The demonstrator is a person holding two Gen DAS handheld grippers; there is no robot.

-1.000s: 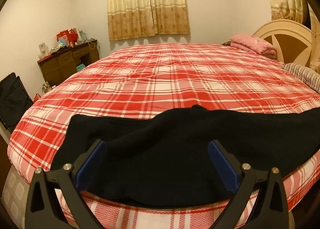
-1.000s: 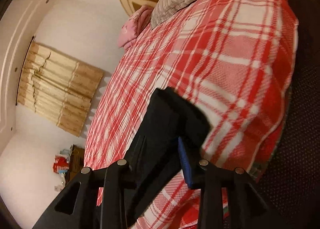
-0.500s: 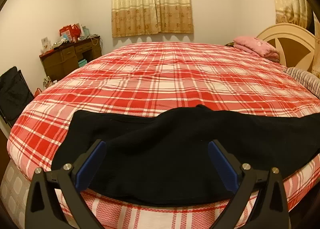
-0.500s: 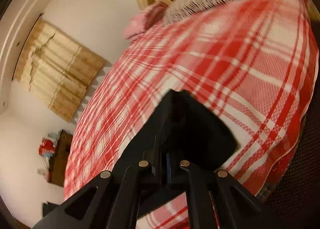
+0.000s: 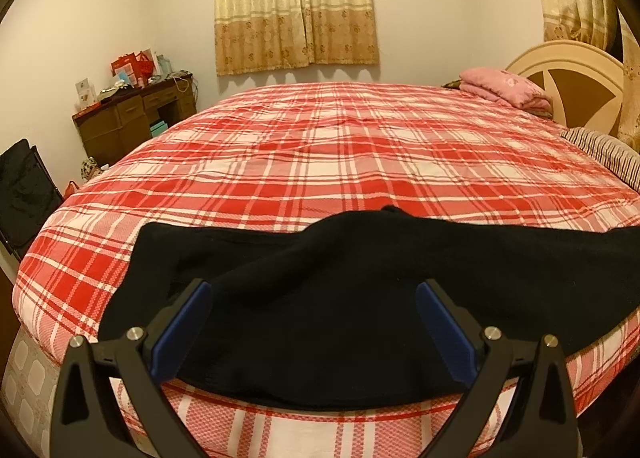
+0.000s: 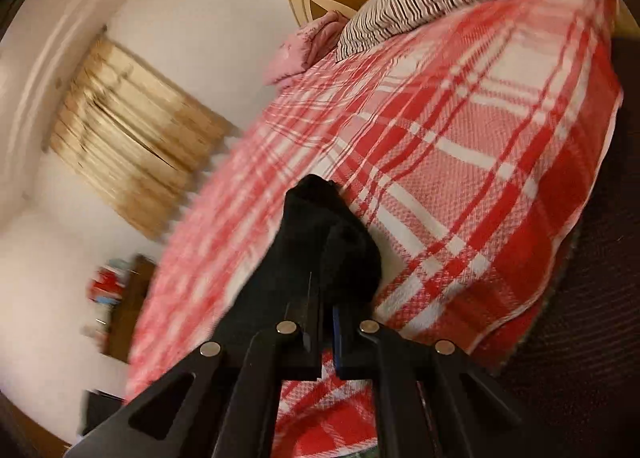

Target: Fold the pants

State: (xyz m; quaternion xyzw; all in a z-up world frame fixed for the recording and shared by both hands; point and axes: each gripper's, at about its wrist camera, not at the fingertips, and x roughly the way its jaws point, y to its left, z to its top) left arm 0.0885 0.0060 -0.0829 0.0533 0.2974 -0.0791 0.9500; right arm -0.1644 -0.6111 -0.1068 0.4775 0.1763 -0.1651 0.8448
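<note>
Left view: my left gripper (image 5: 312, 322) fingers wide, empty, over pants (image 5: 340, 298) lying along the near edge of the bed (image 5: 340, 162). Right view: right gripper (image 6: 326, 332) fingers pinched on a pants (image 6: 316, 242) end. Risk: thin pinch slips; the fold skews.

Both wrist views look low across the bed (image 5: 340, 146), the right one tilted.

My left gripper (image 5: 314, 312) is spread wide, its blue pads (image 5: 182, 328) apart over the black pants (image 5: 340, 298), gripping nothing. The pants lie across the near edge of the plaid bed (image 5: 340, 154). Far left stands a desk (image 5: 132, 118); far right, a pink blanket (image 5: 504, 88) near the headboard (image 5: 576, 78). Curtains (image 5: 296, 6) hang behind.
</note>
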